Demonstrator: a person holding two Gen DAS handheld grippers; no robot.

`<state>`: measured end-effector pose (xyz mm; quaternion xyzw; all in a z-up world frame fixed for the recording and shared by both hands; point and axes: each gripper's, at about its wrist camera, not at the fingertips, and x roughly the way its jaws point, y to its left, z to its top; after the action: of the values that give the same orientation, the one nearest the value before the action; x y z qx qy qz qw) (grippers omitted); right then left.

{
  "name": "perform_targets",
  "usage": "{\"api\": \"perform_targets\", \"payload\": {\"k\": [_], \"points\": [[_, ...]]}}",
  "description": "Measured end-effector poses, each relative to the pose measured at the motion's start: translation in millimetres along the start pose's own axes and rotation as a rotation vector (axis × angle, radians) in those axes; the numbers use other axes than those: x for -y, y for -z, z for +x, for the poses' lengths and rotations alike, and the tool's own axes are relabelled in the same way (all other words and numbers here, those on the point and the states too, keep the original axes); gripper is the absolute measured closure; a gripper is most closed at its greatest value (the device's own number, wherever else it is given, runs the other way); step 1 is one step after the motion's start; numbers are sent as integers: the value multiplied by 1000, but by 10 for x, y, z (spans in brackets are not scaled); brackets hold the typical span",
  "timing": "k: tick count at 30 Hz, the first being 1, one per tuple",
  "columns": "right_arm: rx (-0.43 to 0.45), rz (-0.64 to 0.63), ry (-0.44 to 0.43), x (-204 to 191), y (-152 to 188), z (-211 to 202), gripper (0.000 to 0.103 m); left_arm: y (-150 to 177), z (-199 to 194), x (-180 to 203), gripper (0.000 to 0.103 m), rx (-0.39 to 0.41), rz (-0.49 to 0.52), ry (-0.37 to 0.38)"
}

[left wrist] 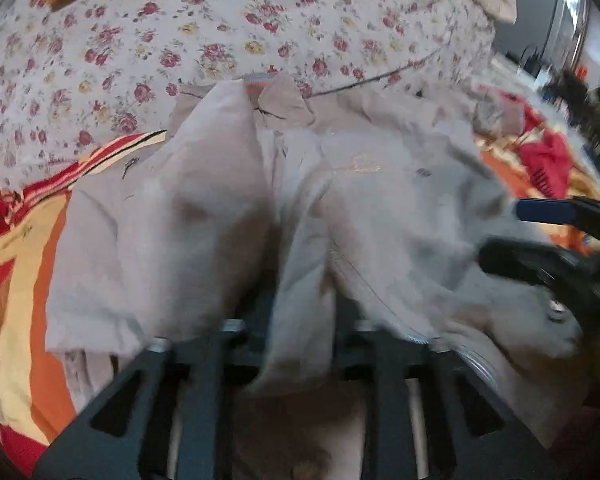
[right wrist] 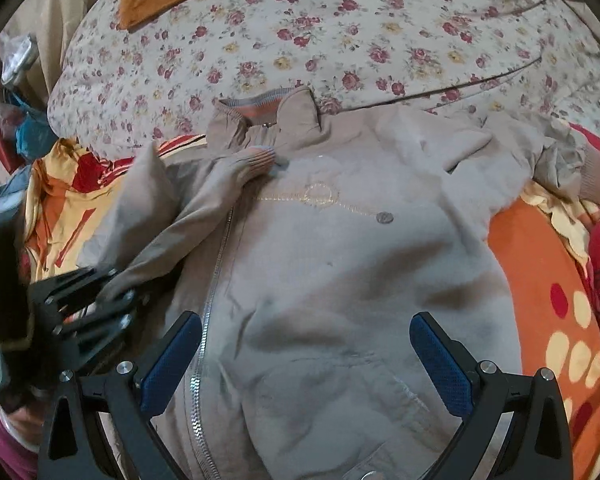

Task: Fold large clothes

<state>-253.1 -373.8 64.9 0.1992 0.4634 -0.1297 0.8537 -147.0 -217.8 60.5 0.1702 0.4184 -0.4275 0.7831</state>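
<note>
On the bed, the beige jacket lies front-up. The left tongs pinch its sleeve across the chest; the right tongs hover spread. Best lay the sleeve flat, cuff inside the outline.

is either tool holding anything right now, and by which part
The left tool grips the beige jacket by its sleeve, folded across the chest. The right tool is open over the jacket front, holding nothing.

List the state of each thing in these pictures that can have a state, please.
Jacket: spread flat, front up, zipper closed.
Left sleeve: folded across the chest, held.
Right sleeve: still spread out to the side.
Left gripper: shut on the sleeve.
Right gripper: open, above the jacket.
</note>
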Motion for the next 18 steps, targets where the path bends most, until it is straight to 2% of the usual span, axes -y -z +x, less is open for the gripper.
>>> {"api": "perform_targets", "payload": {"k": [1, 3, 7, 10, 13, 14, 15, 16, 17, 18], "points": [[1, 3, -6, 12, -21, 6, 0, 20, -74, -64, 60, 12, -30, 25], [-2, 31, -30, 50, -151, 86, 0, 45, -234, -153, 59, 46, -70, 25], [-42, 88, -121, 33, -415, 343, 0, 130, -413, -308, 59, 105, -96, -77], [-73, 136, -188, -39, -599, 555, 0, 219, -420, -420, 59, 128, -109, -123], [-91, 204, -279, -132, -750, 790, 0, 290, -344, -527, 52, 114, -121, -92], [-107, 232, -304, -166, -796, 916, 3, 289, -308, -545, 51, 108, -127, -79], [-120, 249, -322, -191, -826, 1021, 8, 304, -295, -570, 51, 103, -132, -68], [-136, 260, -342, -225, -850, 1134, 27, 305, -268, -577, 51, 97, -134, -57], [-156, 262, -357, -267, -880, 1248, 55, 302, -245, -591, 51, 92, -133, -49], [-162, 257, -345, -307, -906, 1314, 64, 299, -237, -596, 51, 92, -131, -49]]}}
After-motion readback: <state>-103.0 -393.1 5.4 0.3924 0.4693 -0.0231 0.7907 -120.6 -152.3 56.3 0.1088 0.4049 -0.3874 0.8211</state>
